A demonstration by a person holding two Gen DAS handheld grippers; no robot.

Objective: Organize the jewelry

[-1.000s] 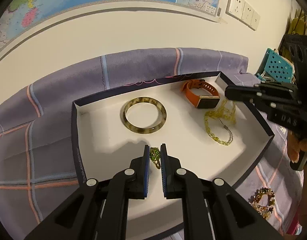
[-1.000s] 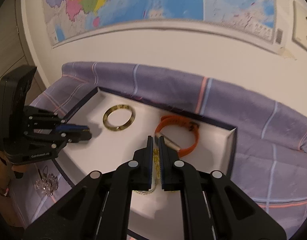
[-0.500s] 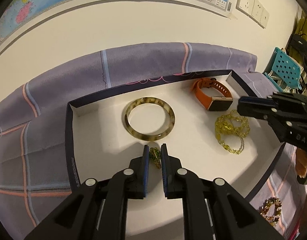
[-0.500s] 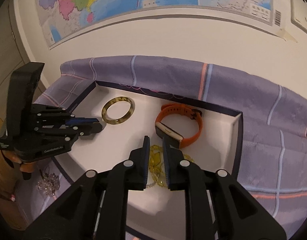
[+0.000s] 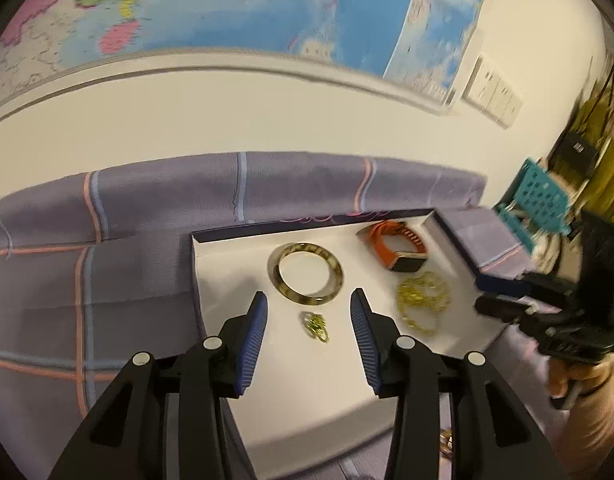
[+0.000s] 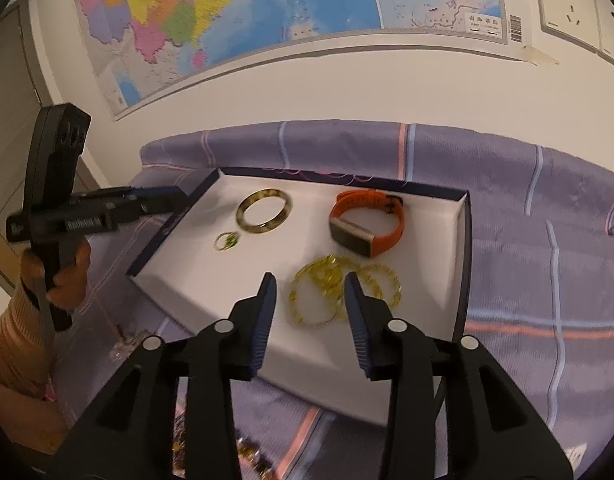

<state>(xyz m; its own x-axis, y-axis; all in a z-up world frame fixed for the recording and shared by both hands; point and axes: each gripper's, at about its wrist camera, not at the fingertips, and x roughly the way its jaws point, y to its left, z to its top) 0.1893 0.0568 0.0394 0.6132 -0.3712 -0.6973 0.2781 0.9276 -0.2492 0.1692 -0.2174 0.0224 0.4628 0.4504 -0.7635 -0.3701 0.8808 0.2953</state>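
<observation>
Left wrist view: both hand-held grippers [image 5: 309,314] [image 6: 310,290] gape above tray [image 5: 331,396] beside wall map [image 5: 227,4].

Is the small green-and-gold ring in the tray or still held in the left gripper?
In the tray. The small green-and-gold ring lies loose on the white tray floor, and the left hand-held gripper is open, fingers apart.

Both wrist cameras look forward and down along their own spread fingers at the white tray [image 5: 243,264] [image 6: 459,240]. The left view faces it from the tray's left end, the right view from its right, each close above; the wall map [image 5: 267,4] [image 6: 247,12] backs both.
</observation>
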